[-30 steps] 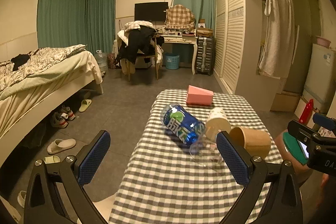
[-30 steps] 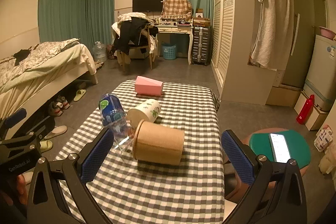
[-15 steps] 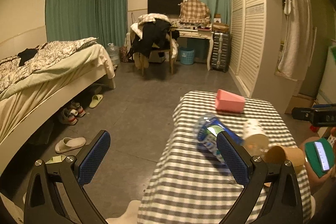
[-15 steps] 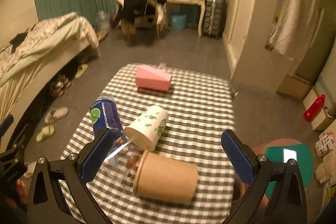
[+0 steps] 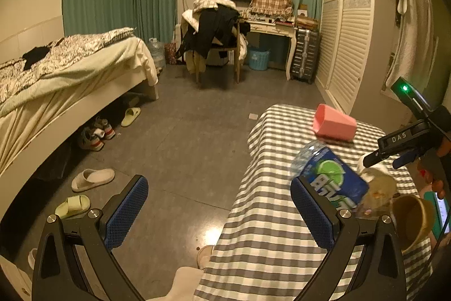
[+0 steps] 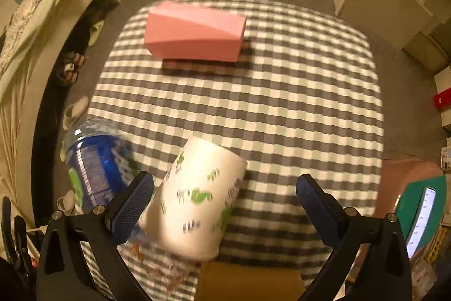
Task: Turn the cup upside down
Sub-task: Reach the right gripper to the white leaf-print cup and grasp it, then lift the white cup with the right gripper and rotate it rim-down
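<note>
Four vessels lay tipped on the checked worktop (image 6: 296, 81): a pink cup (image 6: 194, 33) at 12 o'clock, a white leaf-print cup (image 6: 197, 196) at centre, a brown cup (image 6: 248, 284) at the 6 o'clock edge, one blue-labelled bottle (image 6: 93, 168) near the 9 o'clock edge. The right gripper (image 6: 222, 202) hung with jaws wide over the white cup; the left gripper (image 5: 220, 213), jaws wide, straddled the worktop's edge, open floor (image 5: 183, 137) beyond.

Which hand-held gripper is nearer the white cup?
Right. The right hand-held gripper hangs open just above the white cup, which lies on its side. The left hand-held gripper is open too, off the table's left edge, beyond the bottle.
</note>
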Tool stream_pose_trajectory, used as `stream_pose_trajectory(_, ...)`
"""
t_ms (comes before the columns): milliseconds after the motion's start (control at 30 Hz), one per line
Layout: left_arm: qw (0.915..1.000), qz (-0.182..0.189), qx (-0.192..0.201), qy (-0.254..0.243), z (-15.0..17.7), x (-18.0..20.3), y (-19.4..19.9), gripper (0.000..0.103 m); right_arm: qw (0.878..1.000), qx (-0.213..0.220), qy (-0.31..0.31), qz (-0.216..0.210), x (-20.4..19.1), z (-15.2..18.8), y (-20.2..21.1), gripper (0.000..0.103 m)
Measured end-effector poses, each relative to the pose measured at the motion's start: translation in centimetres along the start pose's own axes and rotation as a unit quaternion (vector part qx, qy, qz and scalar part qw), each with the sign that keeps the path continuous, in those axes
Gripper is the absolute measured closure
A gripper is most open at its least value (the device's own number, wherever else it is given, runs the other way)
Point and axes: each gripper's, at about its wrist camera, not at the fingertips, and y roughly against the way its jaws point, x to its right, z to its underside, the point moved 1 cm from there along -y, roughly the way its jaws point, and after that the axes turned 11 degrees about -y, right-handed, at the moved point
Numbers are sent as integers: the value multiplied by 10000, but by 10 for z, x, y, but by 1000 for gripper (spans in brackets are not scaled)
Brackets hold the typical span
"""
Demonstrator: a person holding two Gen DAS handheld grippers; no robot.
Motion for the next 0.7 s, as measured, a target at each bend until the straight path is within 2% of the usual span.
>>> stream_pose_trajectory(200,10000,10,-89,-1,4,-2,-7,0,9981,-580,-55,-188,-10,-3,-36,16)
stream_pose_trajectory(267,10000,2,-88,-23,4,0,-6,0,9974,-661,-51,-293,-11,-2,-42,30)
stream_pose_trajectory(300,10000,3,-80,-33,3,1,-4,0,9974,-641,-38,-320,-13,-1,-42,32)
stream_pose_trajectory(400,10000,-8,-34,-54,2,2,2,0,9987,-386,43,-328,-16,-1,-30,36)
stream_pose_trajectory(467,10000,-16,14,-67,1,3,7,0,9992,-36,94,-384,-15,-2,-10,37)
stream_pose_trajectory(533,9999,-20,103,-98,-2,5,18,0,9980,445,212,-391,-15,3,19,37)
stream_pose_trajectory(700,9991,-12,401,-166,-8,12,54,0,9897,1223,546,-500,-19,31,91,37)
